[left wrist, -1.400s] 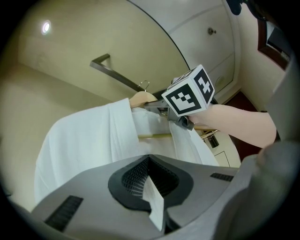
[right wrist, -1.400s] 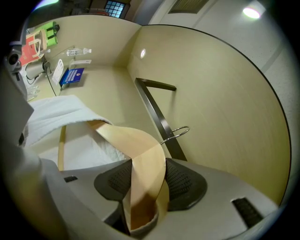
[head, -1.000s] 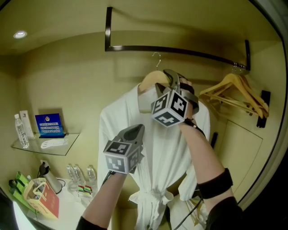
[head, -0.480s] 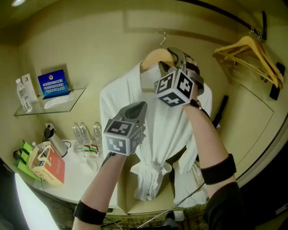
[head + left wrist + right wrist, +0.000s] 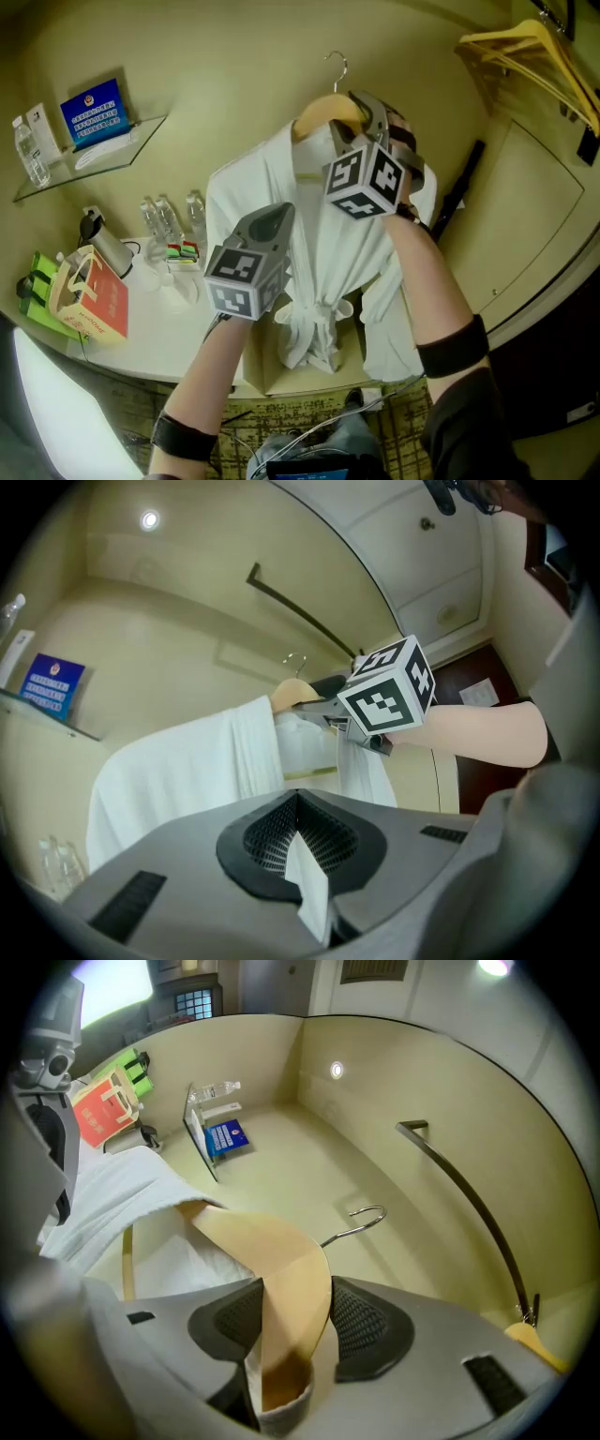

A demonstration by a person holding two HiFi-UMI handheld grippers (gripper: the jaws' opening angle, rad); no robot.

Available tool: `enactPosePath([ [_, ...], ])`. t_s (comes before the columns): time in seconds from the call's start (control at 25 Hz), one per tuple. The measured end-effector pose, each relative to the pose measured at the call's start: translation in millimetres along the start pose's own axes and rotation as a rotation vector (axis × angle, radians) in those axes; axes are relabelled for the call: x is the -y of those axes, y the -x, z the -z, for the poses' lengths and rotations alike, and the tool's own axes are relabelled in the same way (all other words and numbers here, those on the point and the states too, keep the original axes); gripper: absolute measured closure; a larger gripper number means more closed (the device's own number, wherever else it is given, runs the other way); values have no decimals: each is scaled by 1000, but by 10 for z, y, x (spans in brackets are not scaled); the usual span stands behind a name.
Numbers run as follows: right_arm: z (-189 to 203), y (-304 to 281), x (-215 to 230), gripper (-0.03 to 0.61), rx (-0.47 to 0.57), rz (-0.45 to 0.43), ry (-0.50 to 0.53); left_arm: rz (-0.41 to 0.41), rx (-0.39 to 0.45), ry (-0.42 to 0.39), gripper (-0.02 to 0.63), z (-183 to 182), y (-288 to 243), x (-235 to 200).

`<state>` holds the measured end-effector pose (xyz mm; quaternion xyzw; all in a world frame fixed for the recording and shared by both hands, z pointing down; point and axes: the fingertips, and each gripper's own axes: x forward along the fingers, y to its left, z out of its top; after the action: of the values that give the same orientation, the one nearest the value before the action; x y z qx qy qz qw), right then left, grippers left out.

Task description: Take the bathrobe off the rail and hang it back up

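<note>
**Robe off the rail, return trip to come.** A white bathrobe (image 5: 314,253) hangs clear of the wardrobe rail (image 5: 464,1199). It rides on its wooden hanger (image 5: 323,112), carried between two hand-held grippers.

The right gripper (image 5: 291,1330) grasps the hanger's shoulder, its jaws set wide on the pale wood with an edge of cloth caught alongside. The left gripper (image 5: 298,836) is clenched on a thin fold of the robe's white cloth, lower down the front.

The wire hook (image 5: 337,67) points up into open air and touches nothing. The knotted belt hangs beside the white bench (image 5: 169,337). Spare wooden hangers (image 5: 539,47) show at the upper right of the head view.

By the look of it, the taking-down half is done and the robe is mid-carry. The next move calls for lifting the hanger up to the rail, turning the hook's open side toward the bar and settling it over. Only then should either gripper let go.
</note>
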<state>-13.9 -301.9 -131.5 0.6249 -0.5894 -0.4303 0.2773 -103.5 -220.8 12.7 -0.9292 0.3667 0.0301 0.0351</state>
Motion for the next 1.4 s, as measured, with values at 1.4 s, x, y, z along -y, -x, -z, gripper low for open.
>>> enactPosePath([
  [1.4,3170,1922,-5052,359,-174,-592,-123,-249,-383,93,614,4410,970,1026],
])
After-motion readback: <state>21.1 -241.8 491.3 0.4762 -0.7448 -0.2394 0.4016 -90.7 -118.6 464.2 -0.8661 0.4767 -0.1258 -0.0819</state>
